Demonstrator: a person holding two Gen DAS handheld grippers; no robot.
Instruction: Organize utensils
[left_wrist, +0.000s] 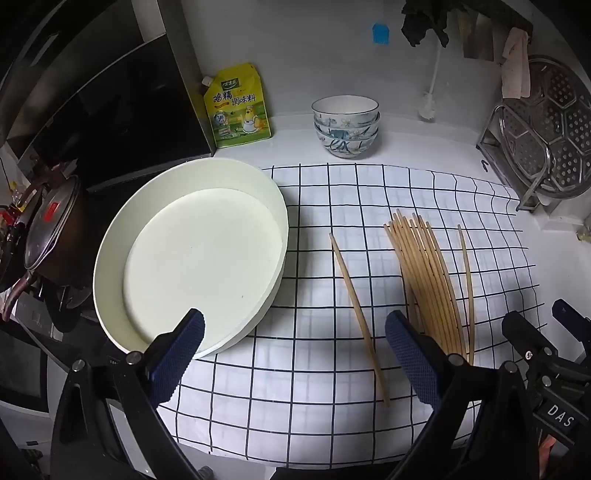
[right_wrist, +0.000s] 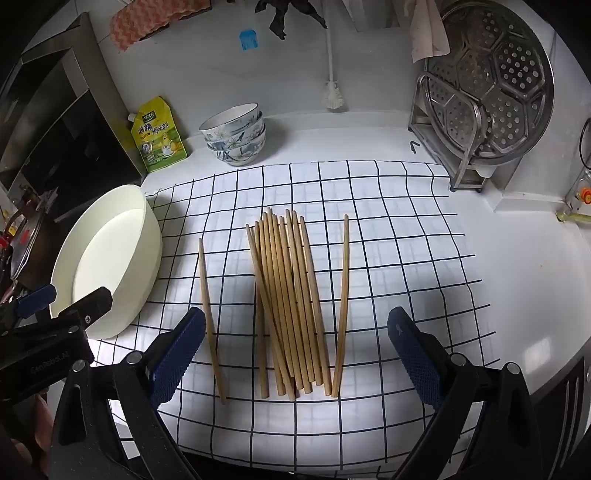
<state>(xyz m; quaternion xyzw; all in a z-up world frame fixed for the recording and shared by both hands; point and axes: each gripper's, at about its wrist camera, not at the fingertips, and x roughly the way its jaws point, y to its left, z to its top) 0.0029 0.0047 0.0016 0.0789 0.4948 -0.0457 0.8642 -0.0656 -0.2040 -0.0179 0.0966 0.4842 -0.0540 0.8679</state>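
With both the left gripper (left_wrist: 293, 356) and the right gripper (right_wrist: 295, 354) spread wide and empty, the chopsticks (right_wrist: 288, 306) — loose on the cloth (right_wrist: 388, 258) beside the tray (left_wrist: 110, 258) — are probably best pinched mid-length.

White counter (right_wrist: 517, 280): checked cloth (right_wrist: 388, 229), bowl stack (right_wrist: 236, 136), pouch (right_wrist: 159, 136), prob. steamer rack (right_wrist: 461, 147).
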